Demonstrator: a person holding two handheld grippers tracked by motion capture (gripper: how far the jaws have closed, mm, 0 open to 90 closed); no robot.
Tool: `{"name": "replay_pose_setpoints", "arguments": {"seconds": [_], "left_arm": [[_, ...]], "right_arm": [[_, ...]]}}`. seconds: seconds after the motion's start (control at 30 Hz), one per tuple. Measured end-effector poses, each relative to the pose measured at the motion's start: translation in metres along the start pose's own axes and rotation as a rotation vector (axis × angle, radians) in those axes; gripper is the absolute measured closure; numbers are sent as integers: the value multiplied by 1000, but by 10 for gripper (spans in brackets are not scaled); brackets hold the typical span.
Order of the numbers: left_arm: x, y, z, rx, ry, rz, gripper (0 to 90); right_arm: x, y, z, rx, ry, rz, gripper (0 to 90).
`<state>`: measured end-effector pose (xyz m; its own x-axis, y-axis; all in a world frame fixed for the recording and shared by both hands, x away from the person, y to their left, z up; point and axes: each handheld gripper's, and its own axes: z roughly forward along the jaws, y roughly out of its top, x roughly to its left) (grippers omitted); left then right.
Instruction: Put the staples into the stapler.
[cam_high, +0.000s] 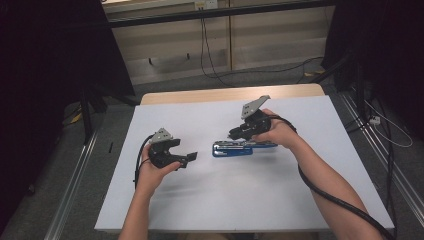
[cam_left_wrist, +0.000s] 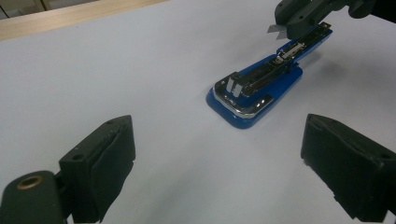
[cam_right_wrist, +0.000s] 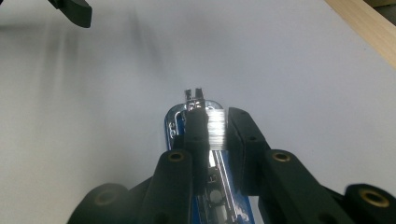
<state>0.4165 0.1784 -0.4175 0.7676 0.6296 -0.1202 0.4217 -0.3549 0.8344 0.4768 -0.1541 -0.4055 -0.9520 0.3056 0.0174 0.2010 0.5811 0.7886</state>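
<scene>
Opened blue stapler (cam_high: 239, 148), staple strip (cam_right_wrist: 215, 128) above

The high view looks from above the person's side forward and down on the white-covered table (cam_high: 225, 200), far enough to take both forearms. The left gripper view rides low on the black left gripper (cam_left_wrist: 217, 172) and faces across the sheet to the opened blue stapler with its chrome staple track (cam_left_wrist: 254, 91), a little way ahead of its wide jaws. The right gripper view sits very close above this stapler, looking along the black right gripper (cam_right_wrist: 215, 133). All three views share the stapler
</scene>
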Motion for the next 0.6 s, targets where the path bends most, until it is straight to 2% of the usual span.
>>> {"name": "replay_pose_setpoints", "arguments": {"seconds": [0.6], "left_arm": [[1,-1,0,2,4,1,100]], "right_arm": [[-4,2,10,16,20,-13,793]]}}
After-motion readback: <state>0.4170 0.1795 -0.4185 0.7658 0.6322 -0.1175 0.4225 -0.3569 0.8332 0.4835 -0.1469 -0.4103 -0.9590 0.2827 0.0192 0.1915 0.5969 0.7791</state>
